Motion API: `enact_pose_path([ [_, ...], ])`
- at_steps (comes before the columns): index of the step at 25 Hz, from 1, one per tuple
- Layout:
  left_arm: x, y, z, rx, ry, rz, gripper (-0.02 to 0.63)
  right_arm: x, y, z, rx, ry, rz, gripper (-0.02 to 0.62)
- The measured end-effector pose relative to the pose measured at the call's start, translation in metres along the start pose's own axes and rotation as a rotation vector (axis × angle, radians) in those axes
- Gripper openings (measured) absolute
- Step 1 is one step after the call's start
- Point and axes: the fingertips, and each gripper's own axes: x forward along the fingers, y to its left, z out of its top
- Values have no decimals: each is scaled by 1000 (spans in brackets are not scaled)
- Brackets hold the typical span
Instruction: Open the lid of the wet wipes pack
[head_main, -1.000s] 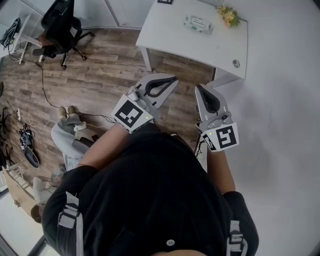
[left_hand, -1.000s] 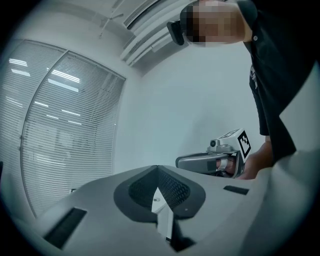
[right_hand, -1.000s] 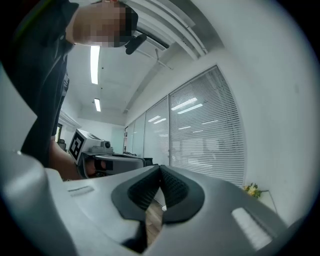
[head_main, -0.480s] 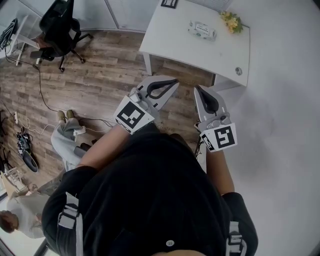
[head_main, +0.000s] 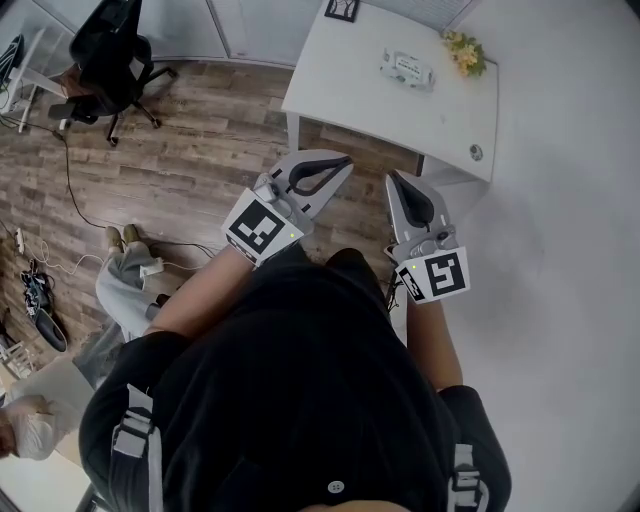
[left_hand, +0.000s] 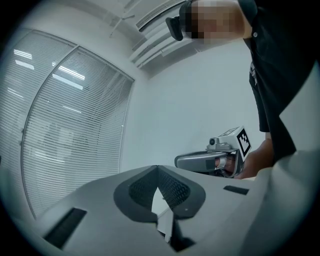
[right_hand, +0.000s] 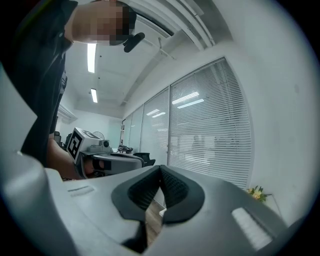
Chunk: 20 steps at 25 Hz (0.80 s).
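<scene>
1. Left gripper (head_main: 346, 161) and right gripper (head_main: 392, 177) are held level before the chest (side by side), jaws clenched, empty.
2. Wet wipes pack (head_main: 406, 68) lies on the white table (head_main: 335, 80), well apart ahead.

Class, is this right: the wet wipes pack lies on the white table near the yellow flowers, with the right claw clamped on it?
No. The head view shows the pack on the table near the flowers, but the right claw is shut on nothing, well short of it.
</scene>
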Motion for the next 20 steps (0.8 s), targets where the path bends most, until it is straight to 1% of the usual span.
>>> enact_pose_path([
  [4, 2, 10, 1, -12, -10, 5, 5, 10, -5, -2, 3, 1, 0, 12],
  [9, 16, 20, -1, -7, 4, 2, 5, 21, -17, -11, 11, 7, 16, 12],
  [16, 49, 34, -1, 21, 14, 27, 6, 29, -53, -14, 15, -19, 29, 12],
  [17, 56, 36, -1, 23, 17, 26, 5, 30, -60, -13, 19, -26, 25, 16],
  [20, 76, 42, 0, 20, 26, 23, 5, 32, -82, -14, 31, -29, 23, 75],
])
